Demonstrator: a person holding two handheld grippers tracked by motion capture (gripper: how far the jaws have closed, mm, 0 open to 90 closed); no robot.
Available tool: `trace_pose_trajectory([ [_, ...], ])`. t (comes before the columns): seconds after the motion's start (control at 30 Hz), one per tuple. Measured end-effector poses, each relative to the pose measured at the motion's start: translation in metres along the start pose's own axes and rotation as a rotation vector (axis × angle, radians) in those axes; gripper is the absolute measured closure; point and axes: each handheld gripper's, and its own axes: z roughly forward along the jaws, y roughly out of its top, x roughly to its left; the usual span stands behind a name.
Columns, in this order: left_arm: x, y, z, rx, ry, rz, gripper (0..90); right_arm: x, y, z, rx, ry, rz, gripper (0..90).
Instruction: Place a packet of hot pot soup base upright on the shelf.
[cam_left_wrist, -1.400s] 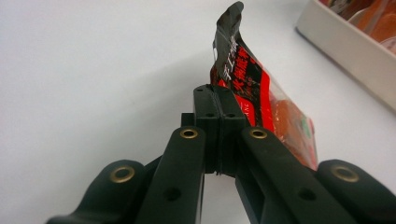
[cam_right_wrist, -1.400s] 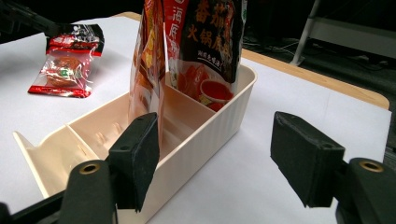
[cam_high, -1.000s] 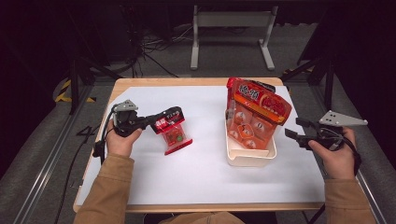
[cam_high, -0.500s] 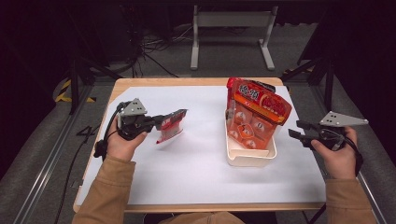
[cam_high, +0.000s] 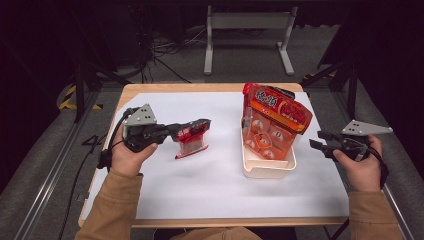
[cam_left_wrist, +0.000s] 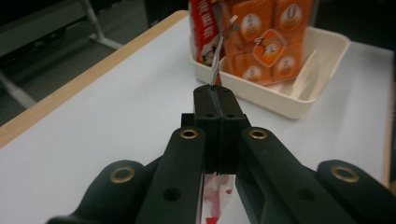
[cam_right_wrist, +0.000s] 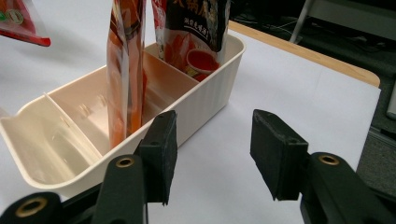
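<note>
My left gripper (cam_high: 197, 128) is clamped tight on the top edge of the small red packet (cam_high: 191, 143). The packet hangs below and just ahead of the jaws, clear of the white table cover (cam_high: 210, 195); in the left gripper view its thin seam (cam_left_wrist: 219, 56) sticks up from between the closed jaw tips. So I judge the pick-up done: the packet is in my grip and off the surface.

My right gripper (cam_high: 316, 141) holds nothing. Its jaws have just been closing partway, yet they stand apart with only bare table between them, as the right gripper view shows (cam_right_wrist: 212, 156). It waits just off the outer side of the cream tray (cam_high: 265, 170), not touching it.

Further on, well ahead of my left jaws, the tray holds the goods already placed: a large orange pack (cam_high: 272, 132) stands upright in it, and a red pack (cam_high: 260, 95) stands behind that at the far end. From the right gripper, the compartment nearest the jaws (cam_right_wrist: 42, 144) looks empty, with the orange pack (cam_right_wrist: 125, 70) upright in the next one and the darker pack (cam_right_wrist: 196, 32) beyond.

What is left, as I judge it: carry the small packet across the open gap to the tray, lower it into a free compartment and let go. The right gripper may have to steady the tray.
</note>
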Motion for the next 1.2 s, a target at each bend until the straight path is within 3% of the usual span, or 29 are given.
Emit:
trace_pose_trajectory([
  [0.07,-0.003,0.003,-0.002,-0.011,-0.029,0.004,90.0,0.0,0.0,0.0,-0.001,0.005,0.003,51.4],
  [0.53,-0.03,0.028,-0.003,-0.036,-0.086,0.078,90.0,0.0,0.0,0.002,-0.001,0.031,-0.003,51.2],
  [0.87,-0.044,0.044,0.009,-0.049,-0.118,0.12,90.0,0.0,0.0,0.006,0.008,0.043,0.001,51.3],
  [1.2,-0.056,0.058,0.025,-0.063,-0.16,0.131,90.0,0.0,0.001,0.01,0.011,0.055,-0.001,51.6],
])
